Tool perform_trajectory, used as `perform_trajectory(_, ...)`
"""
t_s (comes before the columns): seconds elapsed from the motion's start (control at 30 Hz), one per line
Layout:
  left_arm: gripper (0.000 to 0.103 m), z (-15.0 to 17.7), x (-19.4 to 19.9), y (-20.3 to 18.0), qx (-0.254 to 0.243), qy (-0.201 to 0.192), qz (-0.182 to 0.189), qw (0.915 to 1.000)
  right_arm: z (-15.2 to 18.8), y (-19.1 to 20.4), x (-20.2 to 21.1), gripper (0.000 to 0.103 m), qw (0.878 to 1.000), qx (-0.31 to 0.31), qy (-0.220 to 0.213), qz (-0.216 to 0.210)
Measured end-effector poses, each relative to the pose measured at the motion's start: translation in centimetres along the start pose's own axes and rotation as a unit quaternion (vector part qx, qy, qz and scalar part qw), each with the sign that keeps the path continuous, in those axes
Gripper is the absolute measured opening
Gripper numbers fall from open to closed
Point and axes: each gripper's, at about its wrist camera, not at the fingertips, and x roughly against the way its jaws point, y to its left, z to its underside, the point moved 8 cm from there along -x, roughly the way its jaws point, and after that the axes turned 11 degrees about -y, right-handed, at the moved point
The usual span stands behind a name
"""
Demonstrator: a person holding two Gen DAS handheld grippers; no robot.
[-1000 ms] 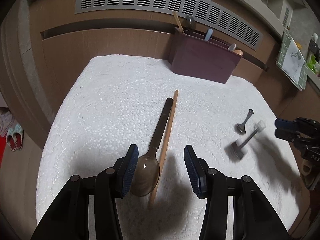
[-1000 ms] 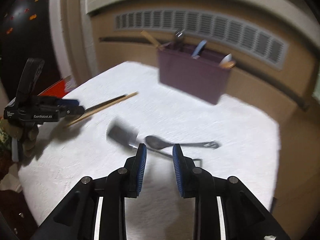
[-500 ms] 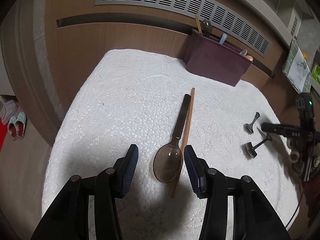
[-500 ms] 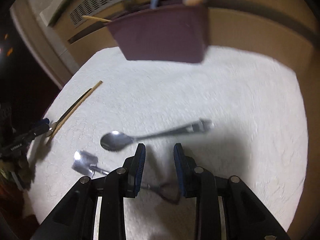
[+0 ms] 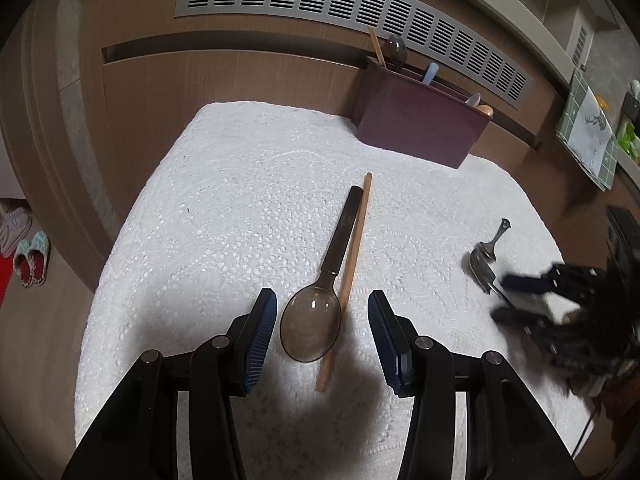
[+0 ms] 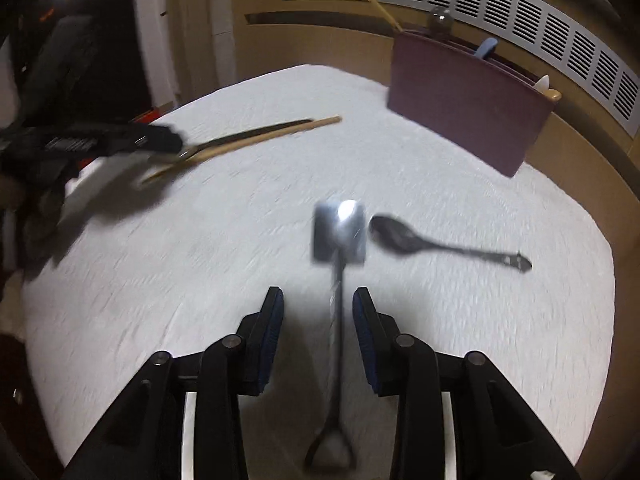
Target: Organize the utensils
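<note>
A brown translucent spoon [image 5: 320,300] and a wooden chopstick [image 5: 347,276] lie side by side on the white cloth [image 5: 224,216]. My left gripper [image 5: 322,330] is open, its fingers on either side of the spoon's bowl. A metal shovel-shaped spoon [image 6: 339,248] lies with its handle between the fingers of my open right gripper [image 6: 318,320]. A dark metal spoon [image 6: 420,240] lies just right of it. A maroon utensil holder [image 5: 420,124] stands at the back; it also shows in the right wrist view [image 6: 468,108].
The holder has a chopstick, a dark spoon and light-handled utensils in it. A wooden cabinet front with a grey vent grille [image 5: 340,8] rises behind the table. Slippers [image 5: 32,256] lie on the floor at left. The cloth's edges drop off on all sides.
My right gripper has swung round and come over the shovel spoon's handle, which now lies between its fingers. My left gripper has shifted so the brown spoon's bowl sits between its fingers.
</note>
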Motion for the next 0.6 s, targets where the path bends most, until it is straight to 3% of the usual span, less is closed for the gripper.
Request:
perform_trajectory(0.3, 0.049, 0.2, 0.1, 1.0, 0.004, -0.002, -0.002, 1.0000, -2.4, -1.0, -2.9, 0.048, 0.999, -0.042, 0.024, 0.016)
perform_trajectory(0.43, 0.049, 0.2, 0.2, 1.2, 0.005, -0.004, -0.003, 1.0000, -2.6, -1.2, -3.3, 0.049, 0.998, -0.041, 0.044, -0.003)
perform_trajectory(0.47, 0.049, 0.2, 0.2, 1.2, 0.005, -0.005, -0.002, 1.0000, -2.5, -1.3, -3.2, 0.048, 0.998, -0.044, 0.043, -0.006)
perform_trajectory(0.53, 0.049, 0.2, 0.3, 1.2, 0.002, -0.006, -0.001, 1.0000, -2.4, -1.9, -2.9, 0.030, 0.998, -0.060, 0.032, 0.009)
perform_trajectory(0.6, 0.049, 0.3, 0.2, 1.1, -0.005, -0.001, -0.002, 1.0000, -2.3, -2.4, -2.7, 0.030, 0.996, -0.077, 0.030, 0.015)
